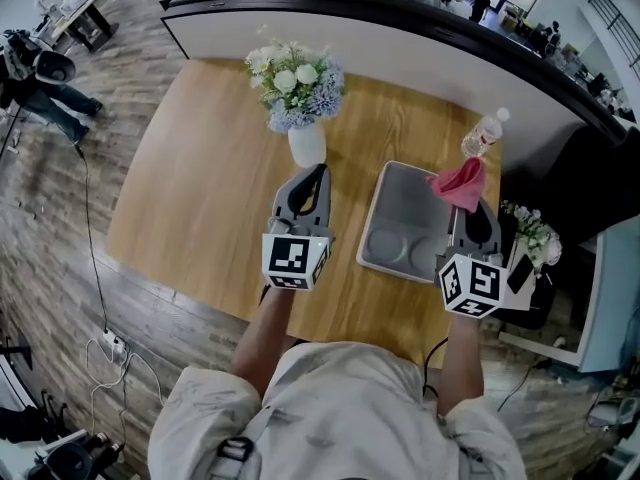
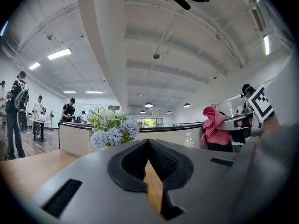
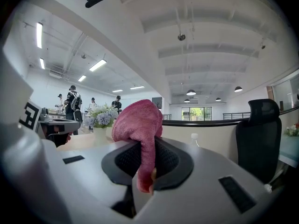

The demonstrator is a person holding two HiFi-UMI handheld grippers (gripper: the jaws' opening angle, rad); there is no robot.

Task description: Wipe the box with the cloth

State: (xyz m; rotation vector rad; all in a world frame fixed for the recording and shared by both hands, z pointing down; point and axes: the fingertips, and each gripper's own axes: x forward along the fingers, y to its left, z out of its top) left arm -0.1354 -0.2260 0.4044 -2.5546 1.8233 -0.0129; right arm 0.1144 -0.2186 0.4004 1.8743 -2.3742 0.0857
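- Grey plastic box (image 1: 400, 203) lies on the wooden table's (image 1: 200, 198) right, beside my right claw (image 1: 472, 206), which pinches the pink cloth (image 1: 461, 184).
- Thin pinch: scrubbing may tug it loose.
- Left claw (image 1: 317, 175) closed, empty; the unheld box could slide.

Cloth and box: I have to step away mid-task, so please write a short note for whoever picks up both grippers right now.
Left gripper: shut, empty, hovering over the table left of the box.
Right gripper: shut on the pink cloth, held up near the box's far right corner.
Box: grey, lying flat on the wooden table, right of the flower vase.
Done: the cloth is in hand. No contact between cloth and box shows.
Left: lower the cloth onto the box and wipe it.
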